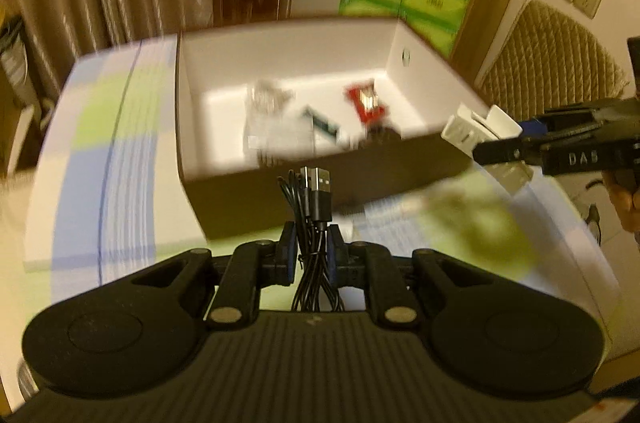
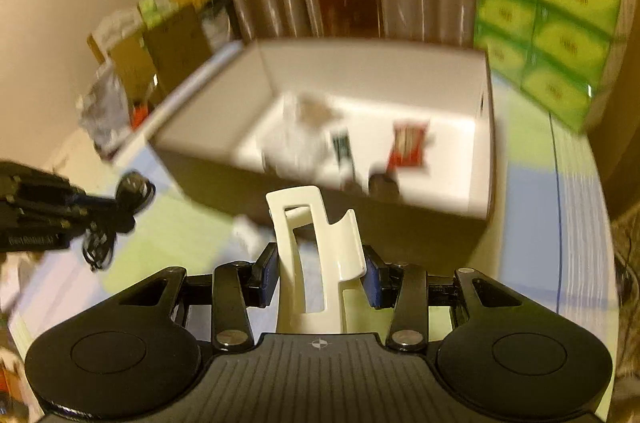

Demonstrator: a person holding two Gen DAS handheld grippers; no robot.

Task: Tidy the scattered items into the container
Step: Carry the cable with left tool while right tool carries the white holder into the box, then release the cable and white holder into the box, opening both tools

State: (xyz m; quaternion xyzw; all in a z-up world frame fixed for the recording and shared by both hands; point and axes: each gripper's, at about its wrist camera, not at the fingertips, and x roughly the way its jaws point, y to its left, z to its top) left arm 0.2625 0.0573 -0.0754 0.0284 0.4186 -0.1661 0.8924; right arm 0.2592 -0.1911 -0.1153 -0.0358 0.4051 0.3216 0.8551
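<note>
Now your left gripper (image 1: 311, 255) pinches the floppy black cable (image 1: 314, 207) mid-bundle. Your right gripper (image 2: 322, 271) squeezes the stiff, light white clip (image 2: 316, 243); the box (image 2: 400, 79) waits ahead.

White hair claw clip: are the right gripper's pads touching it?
Touching. In the right wrist view, the right gripper has both blue pads pressed against the sides of the white hair claw clip, which stands held between them, clear of the table.

Both grippers are matte black plastic: the left gripper (image 1: 312, 247) and right gripper (image 2: 322, 275) each have ribbed housings, two round domed side discs, silver pivot screws and blue finger pads (image 2: 269, 277). White lettering marks each gripper's side.
</note>
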